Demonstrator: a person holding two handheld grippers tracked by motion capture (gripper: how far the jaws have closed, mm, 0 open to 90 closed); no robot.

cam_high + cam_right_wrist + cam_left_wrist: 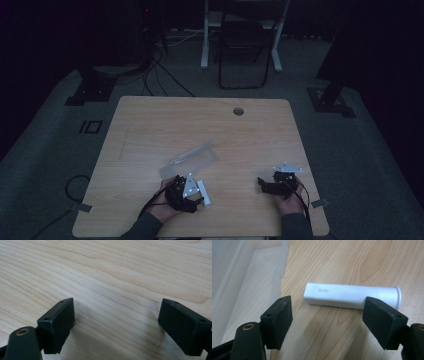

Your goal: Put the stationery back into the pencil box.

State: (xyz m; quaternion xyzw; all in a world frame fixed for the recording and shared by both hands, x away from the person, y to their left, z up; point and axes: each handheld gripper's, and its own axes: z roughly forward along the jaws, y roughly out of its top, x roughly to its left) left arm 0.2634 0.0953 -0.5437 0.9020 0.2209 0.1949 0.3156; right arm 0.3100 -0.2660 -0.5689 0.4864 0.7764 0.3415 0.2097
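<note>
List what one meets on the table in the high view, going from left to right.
Clear plastic bag → left gripper → white glue stick → round hole in the table → right gripper.

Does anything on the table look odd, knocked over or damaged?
Nothing stands out. The white glue stick lies on its side, capped, beside the clear plastic sleeve, apart from the open left gripper. No spill shows.

The clear plastic sheet (242,277) runs off the left gripper view's left edge
</note>
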